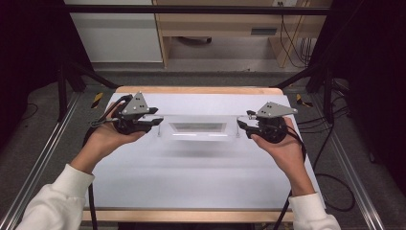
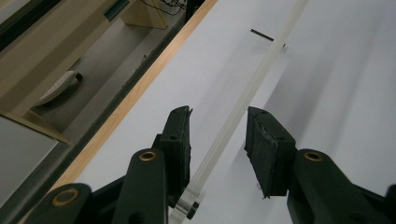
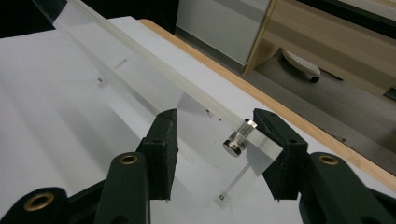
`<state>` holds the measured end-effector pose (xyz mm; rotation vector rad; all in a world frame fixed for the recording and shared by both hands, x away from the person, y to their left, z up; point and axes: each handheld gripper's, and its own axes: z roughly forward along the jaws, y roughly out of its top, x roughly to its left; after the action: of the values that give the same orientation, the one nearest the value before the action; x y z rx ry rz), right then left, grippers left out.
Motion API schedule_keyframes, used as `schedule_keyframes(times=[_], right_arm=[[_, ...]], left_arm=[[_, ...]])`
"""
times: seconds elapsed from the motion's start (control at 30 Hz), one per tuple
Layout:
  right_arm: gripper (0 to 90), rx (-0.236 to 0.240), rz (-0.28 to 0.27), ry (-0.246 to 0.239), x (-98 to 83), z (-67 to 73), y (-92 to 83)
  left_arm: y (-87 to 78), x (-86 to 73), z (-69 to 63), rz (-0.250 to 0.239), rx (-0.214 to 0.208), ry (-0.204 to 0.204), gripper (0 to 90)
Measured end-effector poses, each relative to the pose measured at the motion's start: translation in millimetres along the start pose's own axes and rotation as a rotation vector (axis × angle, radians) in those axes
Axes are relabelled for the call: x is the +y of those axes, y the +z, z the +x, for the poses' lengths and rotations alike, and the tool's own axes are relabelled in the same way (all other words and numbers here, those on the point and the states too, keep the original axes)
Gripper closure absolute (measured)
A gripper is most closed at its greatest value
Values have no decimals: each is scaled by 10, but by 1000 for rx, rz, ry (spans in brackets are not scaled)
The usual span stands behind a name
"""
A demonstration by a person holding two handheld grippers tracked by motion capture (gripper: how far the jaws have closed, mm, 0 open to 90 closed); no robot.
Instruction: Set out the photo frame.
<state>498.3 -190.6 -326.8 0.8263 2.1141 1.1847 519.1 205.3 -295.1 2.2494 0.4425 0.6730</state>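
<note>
High view: a clear plastic stand [image 1: 198,128] hangs just over the white desk [image 1: 201,172], carried between the left tongs [image 1: 158,120] and right tongs [image 1: 242,125], each grasping one end edge. It looks stiff, light and slippery; gripping beside the metal peg [image 3: 238,139] seems safest.
</note>
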Motion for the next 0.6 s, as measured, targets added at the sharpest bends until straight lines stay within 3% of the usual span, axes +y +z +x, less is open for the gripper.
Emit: schedule_keyframes(times=[0.13, 0.3, 0.43, 0.6], right_arm=[[516, 0, -1, 8, 41, -59, 45], [513, -4, -1, 15, 90, -125, 101], [511, -9, -4, 28, 127, -184, 154], [507, -7, -2, 37, 173, -264, 220]], left_arm=[[28, 20, 56, -4, 13, -1, 585], [38, 25, 114, -47, 51, -60, 526], [-73, 58, 139, -155, 85, -139, 403], [-237, 14, 114, -221, 127, -198, 318]])
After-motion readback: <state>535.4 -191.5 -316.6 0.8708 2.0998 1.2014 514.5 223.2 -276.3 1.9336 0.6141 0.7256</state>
